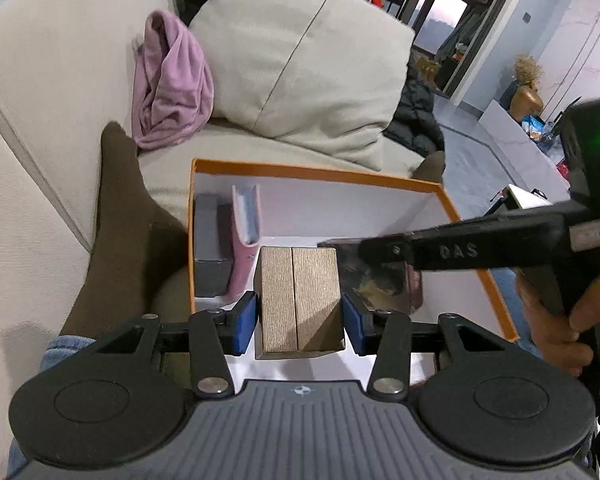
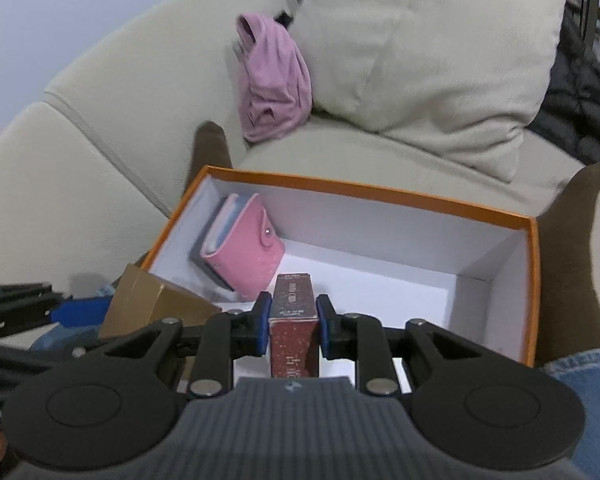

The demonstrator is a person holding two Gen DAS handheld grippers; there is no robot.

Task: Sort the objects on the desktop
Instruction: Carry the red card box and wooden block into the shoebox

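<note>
Squarely between the left gripper (image 1: 299,315), blue pads press the flanks of a ribbed tan cardboard box (image 1: 298,300) with a centre seam, held over the near rim of the orange-edged tray (image 2: 534,280). Ahead-left of it inside stand a grey box (image 1: 211,246) and a soft pink wallet (image 2: 246,246). The right gripper (image 2: 293,322) clamps a slim, speckled maroon box (image 2: 293,320) above the tray's white floor; open room lies ahead and right.

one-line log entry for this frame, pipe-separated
left tongs: shut on gold box | right tongs: shut on red box | both over orange tray | inside: pink wallet, grey box
</note>
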